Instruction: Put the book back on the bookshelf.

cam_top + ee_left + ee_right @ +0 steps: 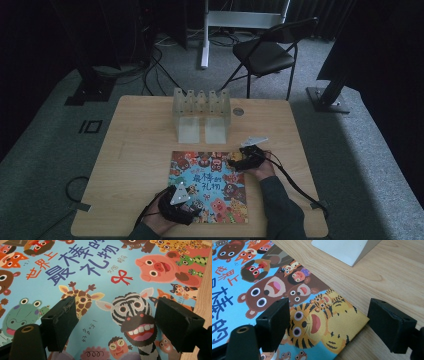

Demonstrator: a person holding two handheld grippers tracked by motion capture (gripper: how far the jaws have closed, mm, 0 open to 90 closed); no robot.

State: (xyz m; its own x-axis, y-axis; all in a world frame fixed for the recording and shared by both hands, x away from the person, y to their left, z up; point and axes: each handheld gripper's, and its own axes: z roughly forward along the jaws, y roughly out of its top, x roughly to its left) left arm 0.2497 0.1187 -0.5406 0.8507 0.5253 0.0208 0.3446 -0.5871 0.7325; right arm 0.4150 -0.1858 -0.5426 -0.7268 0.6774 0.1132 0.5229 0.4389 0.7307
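Note:
A colourful picture book [210,187] with cartoon animals on its cover lies flat on the wooden table [140,150], near the front. My left gripper [191,210] hovers over the book's near left corner. In the left gripper view its jaws stand open [117,322] just above the cover [105,277], with the zebra picture between them and nothing held. My right gripper [239,159] is at the book's far right corner. In the right gripper view its open jaws [329,322] straddle that corner [337,322], where a tiger is drawn, one jaw over the cover and one over bare wood.
A clear plastic rack [201,112] with two white feet stands at the back middle of the table; one foot [342,250] lies just beyond the right gripper. A small round disc [238,112] sits beside it. A black folding chair [265,52] stands behind the table.

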